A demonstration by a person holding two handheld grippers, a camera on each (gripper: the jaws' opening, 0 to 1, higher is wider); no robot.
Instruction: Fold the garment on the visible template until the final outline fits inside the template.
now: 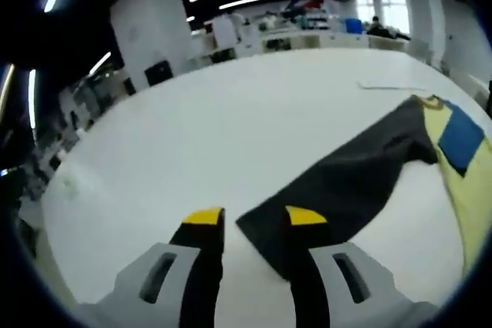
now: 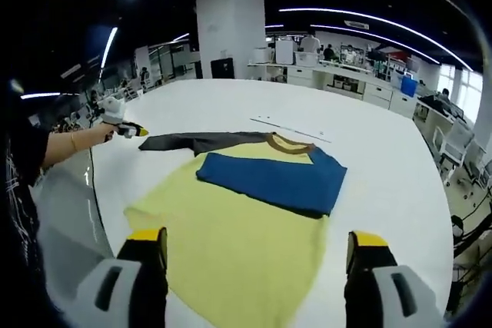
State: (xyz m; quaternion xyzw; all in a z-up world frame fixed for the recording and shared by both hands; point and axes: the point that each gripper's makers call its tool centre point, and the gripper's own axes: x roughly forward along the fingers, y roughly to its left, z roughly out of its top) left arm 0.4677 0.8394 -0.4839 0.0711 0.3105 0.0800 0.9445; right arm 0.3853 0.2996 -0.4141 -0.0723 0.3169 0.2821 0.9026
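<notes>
A yellow T-shirt (image 2: 238,243) lies flat on the white table (image 2: 384,159), its brown collar (image 2: 290,142) at the far end. Its blue sleeve (image 2: 273,178) is folded across the chest. The dark grey sleeve (image 2: 188,142) stretches out to the left. My left gripper (image 2: 132,131), held by a person's hand, sits at that sleeve's tip. In the left gripper view its jaws stand apart, and my left gripper (image 1: 254,217) has the grey sleeve (image 1: 346,182) end lying by the right jaw. My right gripper (image 2: 257,242) hovers wide open over the shirt's hem.
A thin straight line (image 2: 292,128) marks the table beyond the collar and appears as a thin line (image 1: 392,86) in the left gripper view. The table's near edge (image 2: 100,190) runs along the left. Desks, a white pillar (image 2: 231,32) and chairs stand behind.
</notes>
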